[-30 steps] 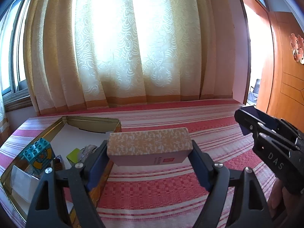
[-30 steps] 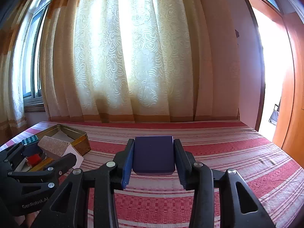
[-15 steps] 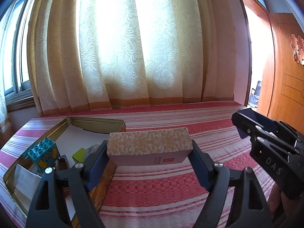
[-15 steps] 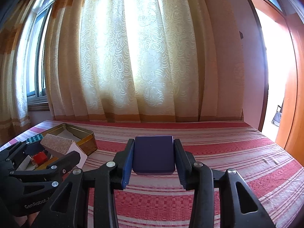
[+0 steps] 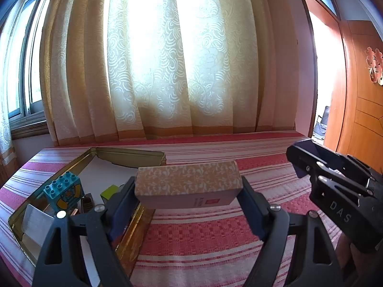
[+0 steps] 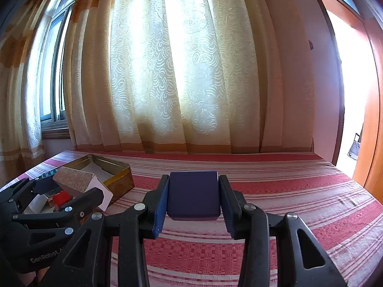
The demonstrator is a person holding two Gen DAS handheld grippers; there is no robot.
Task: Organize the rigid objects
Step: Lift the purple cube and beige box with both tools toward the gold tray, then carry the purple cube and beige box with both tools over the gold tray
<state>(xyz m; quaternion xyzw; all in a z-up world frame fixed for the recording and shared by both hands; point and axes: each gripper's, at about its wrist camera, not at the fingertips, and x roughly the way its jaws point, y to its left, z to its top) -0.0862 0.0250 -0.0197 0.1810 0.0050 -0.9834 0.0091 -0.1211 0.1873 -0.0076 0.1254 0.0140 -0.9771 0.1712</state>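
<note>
My left gripper (image 5: 189,192) is shut on a long box with a beige floral top (image 5: 189,181), held crosswise above the right edge of a gold tin (image 5: 134,156). The same box (image 6: 79,181) shows at the left of the right wrist view, over that tin (image 6: 119,179). My right gripper (image 6: 194,197) is shut on a dark blue flat case (image 6: 193,195), held above the striped bedspread. In the left wrist view this gripper (image 5: 308,167) appears at the right with the blue case (image 5: 313,149) at its tip.
Inside the tin lie a teal toy brick (image 5: 63,191), a yellow-green piece (image 5: 109,190), a red block (image 6: 61,197) and white packs. The red and white striped bedspread (image 6: 287,191) stretches to the curtains. A wooden door (image 5: 359,131) stands at the right.
Both views have tilted up slightly, so the tin and bed sit lower in frame. Both grips look the same.
</note>
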